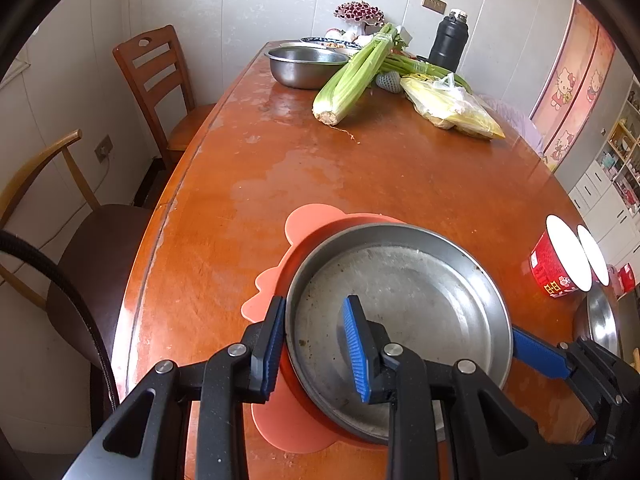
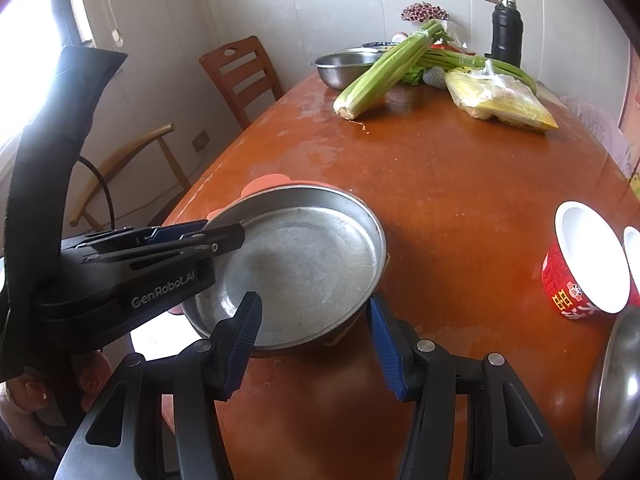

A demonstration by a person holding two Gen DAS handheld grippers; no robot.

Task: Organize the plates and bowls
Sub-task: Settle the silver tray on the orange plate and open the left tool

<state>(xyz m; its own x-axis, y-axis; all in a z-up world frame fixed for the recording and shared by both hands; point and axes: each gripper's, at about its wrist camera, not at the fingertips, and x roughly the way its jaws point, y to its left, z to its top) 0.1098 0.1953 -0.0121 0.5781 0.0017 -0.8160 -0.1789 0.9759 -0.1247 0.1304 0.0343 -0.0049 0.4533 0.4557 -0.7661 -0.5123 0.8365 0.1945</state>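
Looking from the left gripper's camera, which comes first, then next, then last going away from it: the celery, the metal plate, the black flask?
1. Metal plate: directly at the left gripper, its rim between the fingers.
2. Celery: mid-table, further back.
3. Black flask: far end, by the wall, right of the celery.

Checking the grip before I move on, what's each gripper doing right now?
Left gripper: shut on the metal plate's rim.
Right gripper: open around the plate's near rim, pads apart.
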